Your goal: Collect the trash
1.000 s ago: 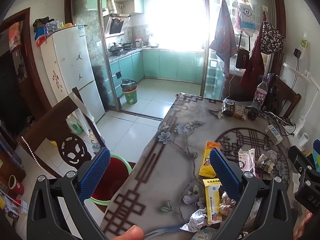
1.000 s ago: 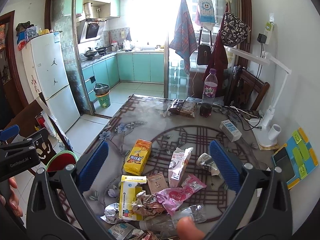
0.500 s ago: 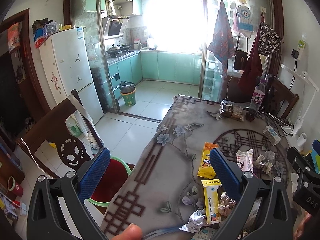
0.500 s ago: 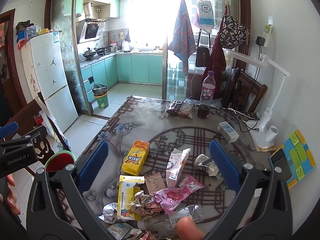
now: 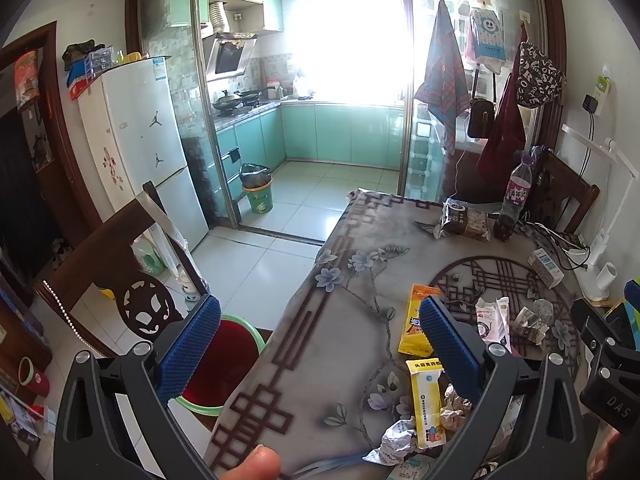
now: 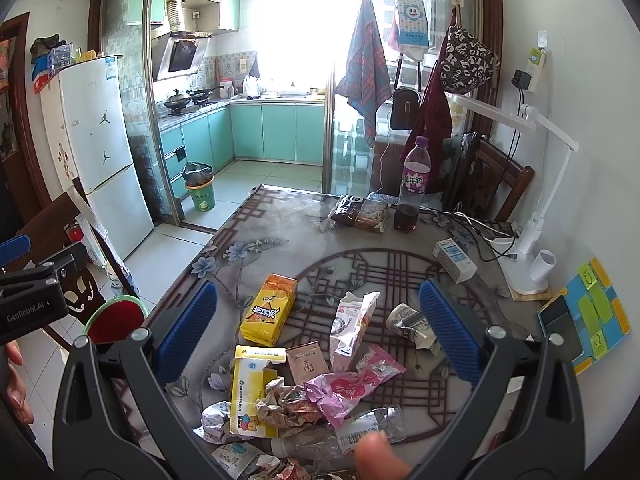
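**Trash heap sits dead ahead of the right tool, wide of the left**

The right tool [image 6: 316, 340] is seen held above the near edge of the tabletop [image 6: 280, 240], its blue pads spread wide and nothing caught between them. Straight ahead and below, framed by the two fingers, the litter is found: a yellow-and-white carton [image 6: 250, 390] lying with its long axis pointing away from the tool, crumpled wrappers [image 6: 286, 404] touching its right side, a pink packet [image 6: 348, 384] just beyond, and a flattened clear bottle [image 6: 352, 428] laid crosswise nearest the tool. A yellow snack box [image 6: 270, 310] is set further out, its length also running away.

The left tool [image 5: 320, 344] is likewise shown wide apart and empty, but it is hung over the tabletop's left edge; the same carton [image 5: 426, 400] is seen off to its right, past the right finger. Down to its left, on the floor beside the tabletop, a green-rimmed red bin [image 5: 218, 364] is placed.

So the right tool is judged the nearer to the heap, and the left the nearer to the bin. A short drop forward would be called for, the pads best closed across the carton's narrow width
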{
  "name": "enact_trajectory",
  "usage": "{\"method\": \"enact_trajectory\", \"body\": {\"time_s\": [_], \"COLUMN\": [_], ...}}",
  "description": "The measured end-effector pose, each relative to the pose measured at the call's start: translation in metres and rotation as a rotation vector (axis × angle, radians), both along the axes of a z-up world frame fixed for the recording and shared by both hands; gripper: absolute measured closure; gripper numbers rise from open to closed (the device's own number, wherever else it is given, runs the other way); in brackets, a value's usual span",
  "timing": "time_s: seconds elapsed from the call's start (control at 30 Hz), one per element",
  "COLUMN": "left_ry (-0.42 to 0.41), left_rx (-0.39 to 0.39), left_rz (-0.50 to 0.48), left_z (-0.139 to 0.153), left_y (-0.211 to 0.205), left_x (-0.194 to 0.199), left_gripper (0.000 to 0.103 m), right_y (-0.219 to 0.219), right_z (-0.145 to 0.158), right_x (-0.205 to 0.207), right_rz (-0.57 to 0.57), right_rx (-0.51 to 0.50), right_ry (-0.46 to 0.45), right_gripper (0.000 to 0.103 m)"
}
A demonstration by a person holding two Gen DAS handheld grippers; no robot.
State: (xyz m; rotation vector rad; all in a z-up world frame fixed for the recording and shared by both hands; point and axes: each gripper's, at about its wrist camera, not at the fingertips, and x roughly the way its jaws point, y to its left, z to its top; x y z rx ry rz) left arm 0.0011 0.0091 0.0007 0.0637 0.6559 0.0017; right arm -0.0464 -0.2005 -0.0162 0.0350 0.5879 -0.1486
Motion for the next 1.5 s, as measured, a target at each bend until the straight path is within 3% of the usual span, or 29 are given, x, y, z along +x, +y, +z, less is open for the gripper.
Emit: {"method": "enact_trajectory", "body": {"time_s": [0.3, 0.97, 1.1, 1.23, 1.33, 1.5], "left_ry": [0.001, 0.024, -0.069, -0.076, 0.026, 0.065], "left_rx": [0.002, 0.012, -0.048, -0.131, -0.087, 0.001], "left_rz": [0.019, 0.007, -0.059, -0.112, -0.199, -0.269], "left_z": [-0.002, -0.015, -0.014, -0.021, -0.038, -0.064], "left_y": [0.005, 0.005, 0.005, 0.009, -0.001, -0.022], "left_x": [0.006, 0.021, 0.016, 0.019, 0.031, 0.034], "left_gripper": [0.007, 0.007, 0.007, 0.007, 0.007, 0.007], "right_y": [-0.005, -0.010, -0.026, -0.053, -0.070, -0.083], "right_z": [-0.005, -0.018, -0.021, -0.044, -0.074, -0.113], "right_x": [0.005, 0.018, 0.017, 0.031, 0.045, 0.082], "right_rz": [0.015, -0.021, 0.013, 0.033, 0.018, 0.005], "right_rx": [0.048, 0.051, 0.087, 0.137, 0.120, 0.154], "right_ry": [0.010, 0.037, -0.019, 0.089, 0.203, 0.310], "right_gripper": [0.003, 0.003, 0.003, 0.003, 0.003, 0.003]}}
